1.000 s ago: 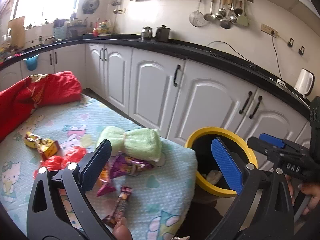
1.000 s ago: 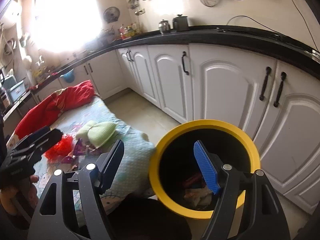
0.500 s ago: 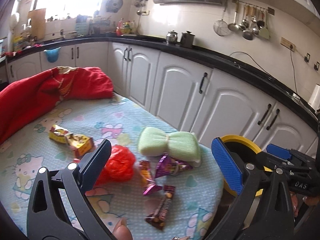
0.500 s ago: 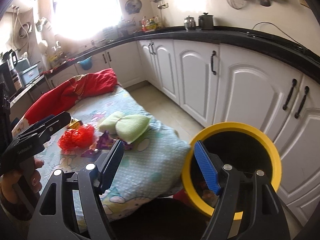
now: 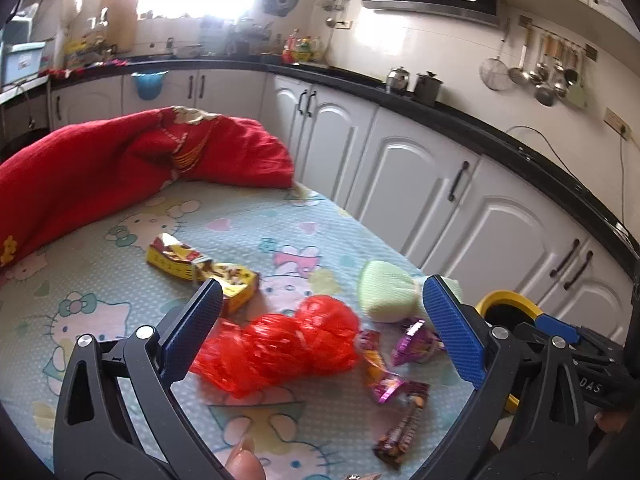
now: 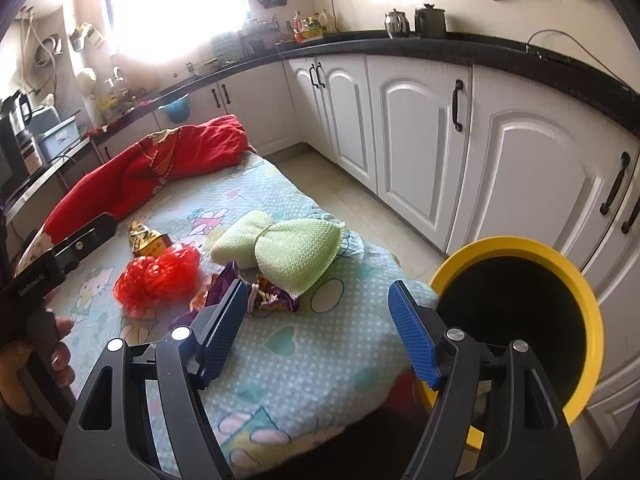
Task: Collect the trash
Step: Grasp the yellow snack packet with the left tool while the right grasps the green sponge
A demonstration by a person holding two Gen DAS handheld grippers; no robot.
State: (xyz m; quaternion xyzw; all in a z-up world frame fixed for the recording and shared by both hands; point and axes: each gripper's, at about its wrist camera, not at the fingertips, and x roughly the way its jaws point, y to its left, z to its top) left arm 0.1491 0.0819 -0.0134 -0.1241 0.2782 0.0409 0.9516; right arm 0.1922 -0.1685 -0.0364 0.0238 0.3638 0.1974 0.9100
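Above the bedcover (image 6: 280,360), right gripper (image 6: 316,332) gapes wide, empty.

Black plastic left gripper (image 5: 322,330), blue ribbed pads, silver screws. Same build on right gripper (image 6: 318,334). White "DAS" lettering at 3 o'clock.

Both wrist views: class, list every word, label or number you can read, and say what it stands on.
"DAS": white letters on the black body of the right gripper, in the left wrist view.
Print on the yellow snack wrapper, purple foil wrapper and brown bar wrapper: too blurred to read.
Embossed marking on the left gripper's black body: unreadable.
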